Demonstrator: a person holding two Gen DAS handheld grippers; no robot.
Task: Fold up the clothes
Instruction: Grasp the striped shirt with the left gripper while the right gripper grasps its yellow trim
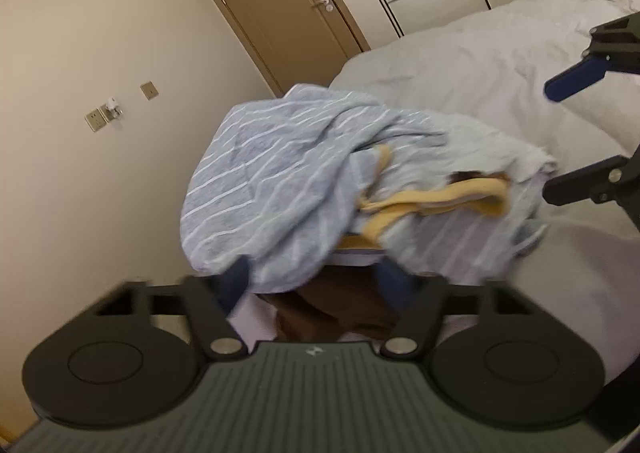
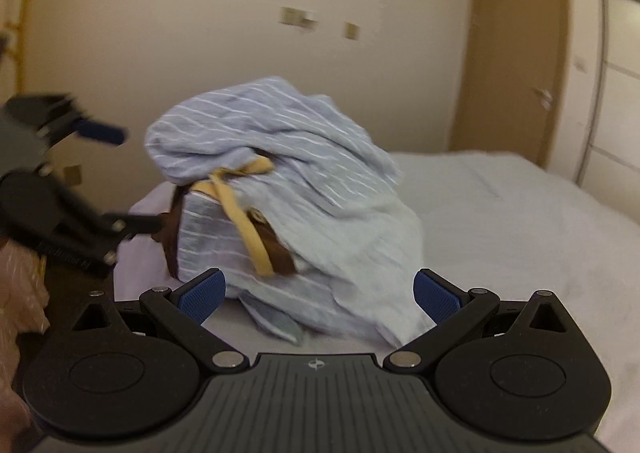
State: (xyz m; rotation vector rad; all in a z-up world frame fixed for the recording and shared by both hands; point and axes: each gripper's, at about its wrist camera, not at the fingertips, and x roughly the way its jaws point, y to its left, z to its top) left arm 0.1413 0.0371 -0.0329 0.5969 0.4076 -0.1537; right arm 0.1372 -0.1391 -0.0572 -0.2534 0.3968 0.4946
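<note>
Right wrist: striped garment [image 2: 280,189] bunched on bed [image 2: 520,221], ahead of both wide-open empty jaws

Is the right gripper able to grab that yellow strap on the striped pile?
Probably yes: the right gripper is open, facing the striped garment, and the yellow strap lies exposed on top, nothing blocking it.

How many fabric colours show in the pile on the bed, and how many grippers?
Blue striped cloth: 1
Yellow strap: 1
Brown fabric: 1
Grippers: 2, left gripper and right gripper
Total: 5
</note>
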